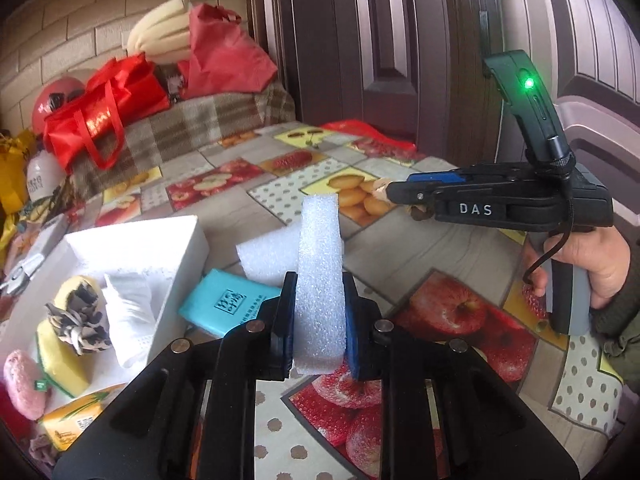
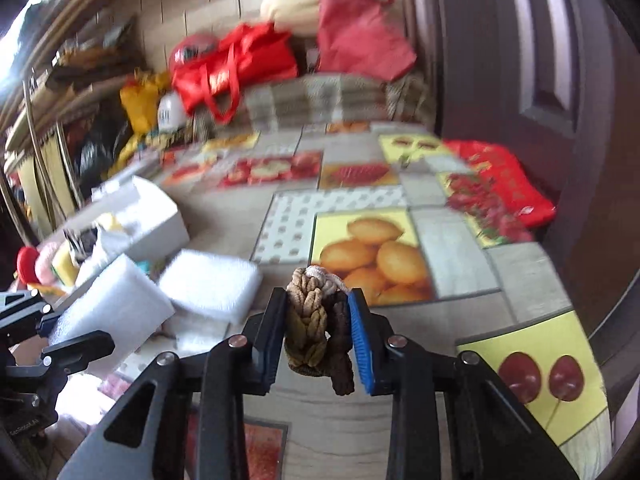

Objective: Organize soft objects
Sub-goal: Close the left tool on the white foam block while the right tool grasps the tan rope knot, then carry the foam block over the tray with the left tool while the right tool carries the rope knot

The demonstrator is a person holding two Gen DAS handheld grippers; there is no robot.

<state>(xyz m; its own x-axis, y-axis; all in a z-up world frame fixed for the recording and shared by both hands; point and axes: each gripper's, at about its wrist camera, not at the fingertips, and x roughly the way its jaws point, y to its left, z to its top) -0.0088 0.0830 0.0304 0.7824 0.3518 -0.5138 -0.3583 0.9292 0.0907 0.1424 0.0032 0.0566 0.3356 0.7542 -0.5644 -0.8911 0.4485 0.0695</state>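
Observation:
My left gripper (image 1: 320,292) is shut on a white foam block (image 1: 320,248), which stands upright between the pads above the fruit-print tablecloth (image 1: 440,264). The right wrist view shows the same block (image 2: 116,304) at its left, beside the left gripper (image 2: 44,320). My right gripper (image 2: 318,300) is shut on a braided brown and beige knit piece (image 2: 308,320); its end pokes out of the right gripper (image 1: 400,194), held by a hand at the right. A white box (image 1: 188,240) at the left holds a yellow sponge (image 1: 60,356), a black-and-white scrunchie (image 1: 80,320) and white cloth (image 1: 128,312).
A second foam piece (image 1: 268,256) and a teal packet (image 1: 228,304) lie beside the box. A pink pad (image 1: 24,384) and a yellow carton (image 1: 72,420) sit at the lower left. Red bags (image 1: 104,108) rest on a plaid blanket (image 1: 192,128) at the back, beside a dark door (image 1: 380,40).

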